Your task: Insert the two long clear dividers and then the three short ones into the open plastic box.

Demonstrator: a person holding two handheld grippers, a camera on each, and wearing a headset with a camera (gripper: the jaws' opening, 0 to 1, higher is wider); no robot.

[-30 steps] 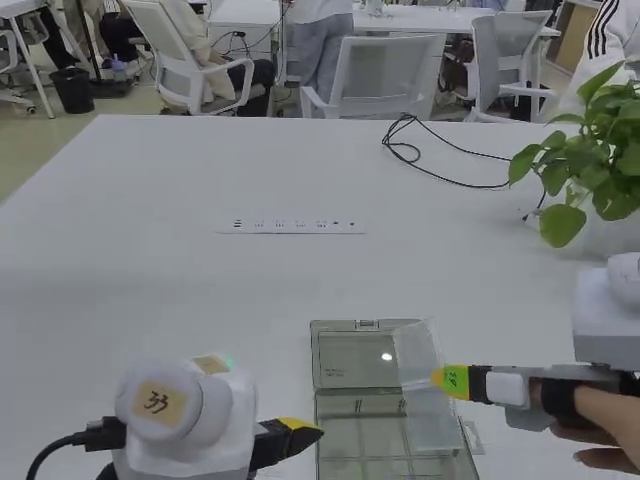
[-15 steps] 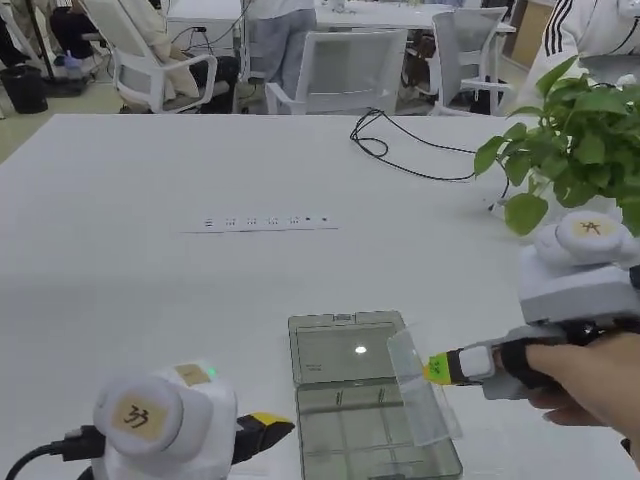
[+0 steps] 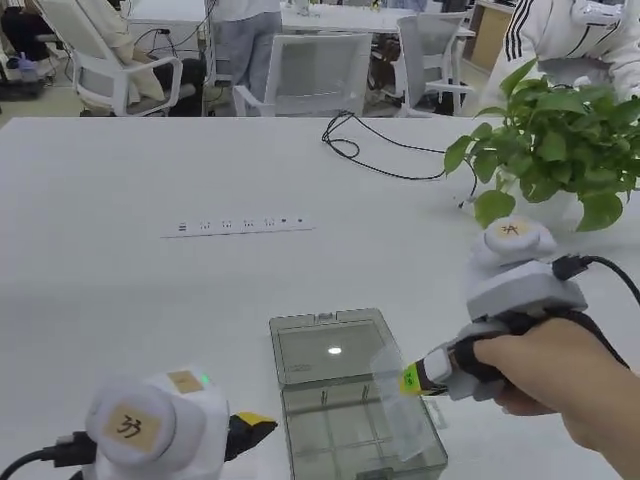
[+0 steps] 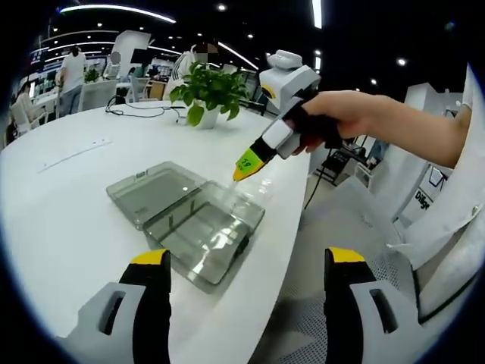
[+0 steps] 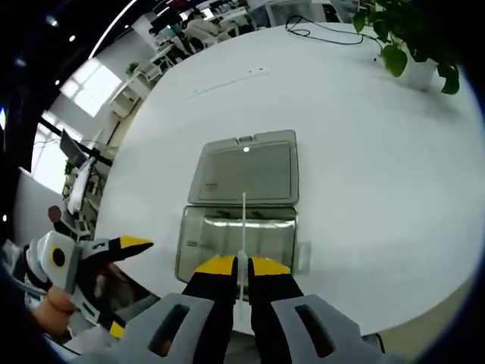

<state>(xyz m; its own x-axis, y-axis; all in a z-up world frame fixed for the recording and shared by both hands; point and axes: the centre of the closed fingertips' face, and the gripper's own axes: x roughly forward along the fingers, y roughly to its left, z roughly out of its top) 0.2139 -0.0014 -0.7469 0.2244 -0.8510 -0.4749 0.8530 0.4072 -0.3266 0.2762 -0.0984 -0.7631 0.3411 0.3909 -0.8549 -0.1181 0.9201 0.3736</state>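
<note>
**Head view.** A clear divider (image 3: 405, 410) is held by the right gripper (image 3: 410, 380), whose jaws are clamped on one edge of the panel. It is hung tilted over the base of the open plastic box (image 3: 320, 430). The box's lid (image 3: 325, 350) is laid flat on the table (image 3: 150, 290) beyond the hinge. The left gripper (image 3: 255, 428) is shown low at the left, near the box but apart from it.

**Left gripper view.** The left jaws are seen apart and empty. The box is shown close to the table's edge, with nothing steadying it. A slide towards that edge is judged possible if the divider is pressed down off-line.

**Right gripper view.** The divider is seen edge-on as a thin pale line running from the clamped jaws across the base. The panel is glassy and nearly invisible against the tinted, equally clear box. A missed wall slot, and so a skewed or jammed panel, is judged the likelier fault. Whether any divider is already seated cannot be told.
</note>
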